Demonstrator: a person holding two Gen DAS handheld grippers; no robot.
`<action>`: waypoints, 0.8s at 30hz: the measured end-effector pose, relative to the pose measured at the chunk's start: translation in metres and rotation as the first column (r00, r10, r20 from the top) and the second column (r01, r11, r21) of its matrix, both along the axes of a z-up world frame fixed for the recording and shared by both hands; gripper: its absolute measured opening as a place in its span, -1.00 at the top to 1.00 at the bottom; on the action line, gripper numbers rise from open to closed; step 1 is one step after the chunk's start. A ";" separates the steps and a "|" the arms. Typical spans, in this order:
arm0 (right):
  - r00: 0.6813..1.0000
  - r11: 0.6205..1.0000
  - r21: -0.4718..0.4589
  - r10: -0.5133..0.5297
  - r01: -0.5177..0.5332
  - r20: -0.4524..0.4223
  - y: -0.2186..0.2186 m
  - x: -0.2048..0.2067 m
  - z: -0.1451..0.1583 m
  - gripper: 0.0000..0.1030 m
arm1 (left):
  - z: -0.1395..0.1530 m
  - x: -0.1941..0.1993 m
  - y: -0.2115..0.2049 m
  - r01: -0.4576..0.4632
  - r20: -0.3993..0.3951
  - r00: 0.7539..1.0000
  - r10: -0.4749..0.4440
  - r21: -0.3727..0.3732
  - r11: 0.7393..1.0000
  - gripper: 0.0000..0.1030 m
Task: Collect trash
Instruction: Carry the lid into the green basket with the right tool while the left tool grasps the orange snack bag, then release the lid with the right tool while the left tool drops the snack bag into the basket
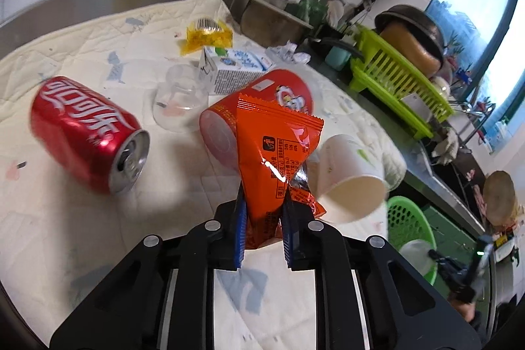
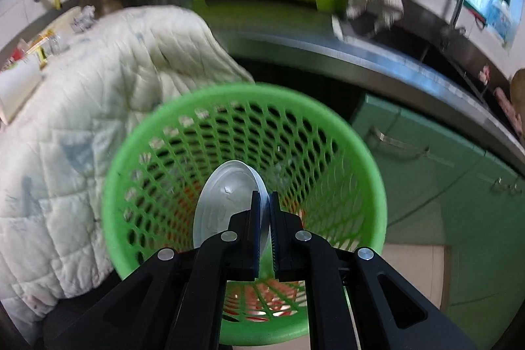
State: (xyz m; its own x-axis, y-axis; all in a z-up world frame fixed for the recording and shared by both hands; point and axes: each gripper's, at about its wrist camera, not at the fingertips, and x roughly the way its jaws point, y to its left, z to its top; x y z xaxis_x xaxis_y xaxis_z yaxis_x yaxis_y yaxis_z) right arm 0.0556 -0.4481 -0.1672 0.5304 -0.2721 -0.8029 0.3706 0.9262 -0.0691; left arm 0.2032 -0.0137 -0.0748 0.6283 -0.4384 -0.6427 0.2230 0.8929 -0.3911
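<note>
Orange foil wrapper (image 1: pixel 279 150), light and crinkly, is pinched at its lower end in my left claw (image 1: pixel 262 212) above the quilted worktop (image 1: pixel 65 218). My right claw (image 2: pixel 265 218) clamps a thin, slippery plastic lid (image 2: pixel 226 199) by its rim over the green basket (image 2: pixel 361 146).

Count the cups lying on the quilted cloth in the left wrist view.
3. A clear plastic cup lies beside the red cola can; a red paper cup lies behind the orange wrapper; a white paper cup lies right of it. Others may be hidden.
</note>
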 end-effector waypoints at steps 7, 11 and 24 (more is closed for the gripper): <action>0.997 0.998 0.064 -0.018 0.023 -0.074 -0.010 0.000 -0.036 0.88 | 0.033 -0.042 -0.012 0.045 0.074 0.996 -0.046 0.002 0.999 0.68; 0.997 0.997 0.077 -0.024 0.030 -0.069 -0.014 -0.004 -0.041 0.86 | 0.045 -0.058 -0.050 0.148 0.095 0.985 -0.146 -0.009 0.989 0.68; 0.995 0.996 0.075 -0.044 0.037 0.094 -0.021 -0.052 0.013 0.27 | -0.007 -0.074 -0.247 0.509 -0.054 0.860 -0.507 0.040 0.860 0.68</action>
State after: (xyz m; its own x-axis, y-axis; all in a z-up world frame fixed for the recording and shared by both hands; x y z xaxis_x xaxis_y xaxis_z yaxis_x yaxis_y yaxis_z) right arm 0.0039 -0.4690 -0.1537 0.5953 -0.2372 -0.7677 0.4097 0.9115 0.0360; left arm 0.1289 -0.2609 -0.0817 0.3007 -0.6560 -0.6922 0.6362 0.6787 -0.3668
